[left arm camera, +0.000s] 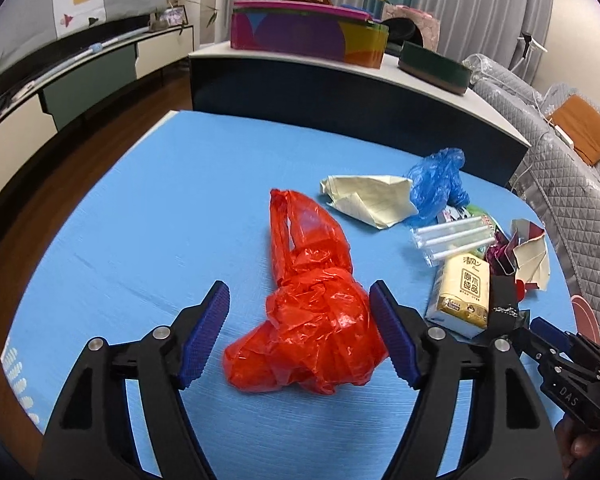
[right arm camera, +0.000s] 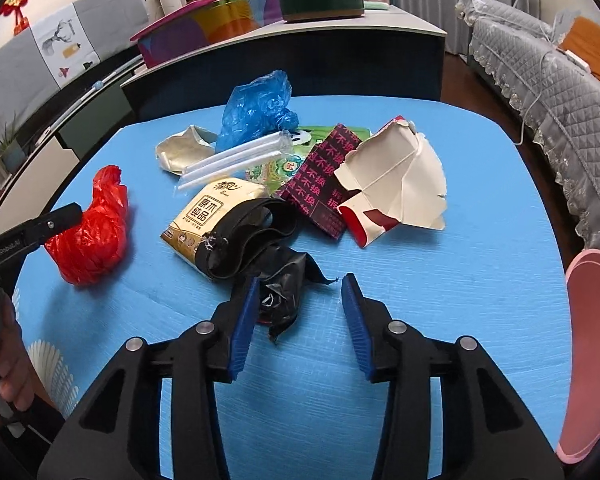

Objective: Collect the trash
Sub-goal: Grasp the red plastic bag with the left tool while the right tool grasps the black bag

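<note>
The left gripper point(left arm camera: 300, 312) stood wide around the crumpled red plastic bag point(left arm camera: 312, 320) on the blue table point(left arm camera: 140, 220), pads not pressing. Rightward, the right gripper point(right arm camera: 300, 300) gaped partly, one pad beside the black plastic scrap point(right arm camera: 280, 296), nothing clamped.

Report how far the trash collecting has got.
Done: nothing looks collected; all the litter lies on the blue table. In hand: neither claw holds anything. The left claw stands open around the red bag; the right claw is open at the black bag. Left: blue bag, straws, tissue pack, torn cup, wrappers.
</note>
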{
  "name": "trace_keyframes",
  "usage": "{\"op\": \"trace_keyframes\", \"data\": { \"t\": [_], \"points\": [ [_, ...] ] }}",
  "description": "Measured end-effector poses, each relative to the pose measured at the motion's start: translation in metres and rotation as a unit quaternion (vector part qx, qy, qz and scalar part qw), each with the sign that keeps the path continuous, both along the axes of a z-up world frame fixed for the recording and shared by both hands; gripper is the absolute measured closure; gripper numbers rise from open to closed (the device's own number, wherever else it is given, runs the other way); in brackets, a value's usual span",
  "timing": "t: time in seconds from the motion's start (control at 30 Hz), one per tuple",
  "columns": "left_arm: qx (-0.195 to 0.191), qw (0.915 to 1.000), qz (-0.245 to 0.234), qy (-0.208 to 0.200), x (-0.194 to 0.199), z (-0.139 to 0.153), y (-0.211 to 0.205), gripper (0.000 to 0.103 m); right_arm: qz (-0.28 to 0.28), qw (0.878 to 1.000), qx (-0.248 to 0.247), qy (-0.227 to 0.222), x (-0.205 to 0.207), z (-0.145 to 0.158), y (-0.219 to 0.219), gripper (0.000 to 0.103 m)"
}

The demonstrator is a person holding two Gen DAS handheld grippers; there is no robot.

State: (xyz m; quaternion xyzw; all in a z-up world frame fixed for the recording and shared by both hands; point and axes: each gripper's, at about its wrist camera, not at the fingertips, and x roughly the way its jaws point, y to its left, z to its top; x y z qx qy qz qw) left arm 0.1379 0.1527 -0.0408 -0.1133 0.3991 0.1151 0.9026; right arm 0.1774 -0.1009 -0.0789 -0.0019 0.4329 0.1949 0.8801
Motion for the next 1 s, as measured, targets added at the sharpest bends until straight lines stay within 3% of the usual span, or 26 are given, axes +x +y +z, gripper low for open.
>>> {"op": "trace_keyframes", "data": {
  "t": [0.2,0.33,0.43,0.53,1.0],
  "points": [
    [0.009,0.9998,-0.014,0.009,0.003,-0.003,-0.01,0.035,0.011,1.0,-0.002,0.003,0.0,-0.001,0.003,0.062],
    [0.012,0.9996,-0.023,0.013,0.005,-0.004,-0.014,0.053,0.017,1.0,0.001,0.006,-0.001,0.0,0.002,0.066],
    [0.016,0.9995,-0.027,0.01,0.004,-0.002,-0.016,0.058,0.027,1.0,0.003,0.004,-0.004,0.002,0.003,0.085],
    [0.022,0.9994,-0.026,0.003,0.004,0.002,-0.017,0.063,0.03,1.0,0.003,0.001,-0.007,0.005,0.002,0.088],
    [0.038,0.9981,-0.039,-0.027,-0.006,0.019,-0.036,0.066,0.001,0.999,0.005,-0.044,-0.029,0.036,-0.023,0.09]
  ]
}}
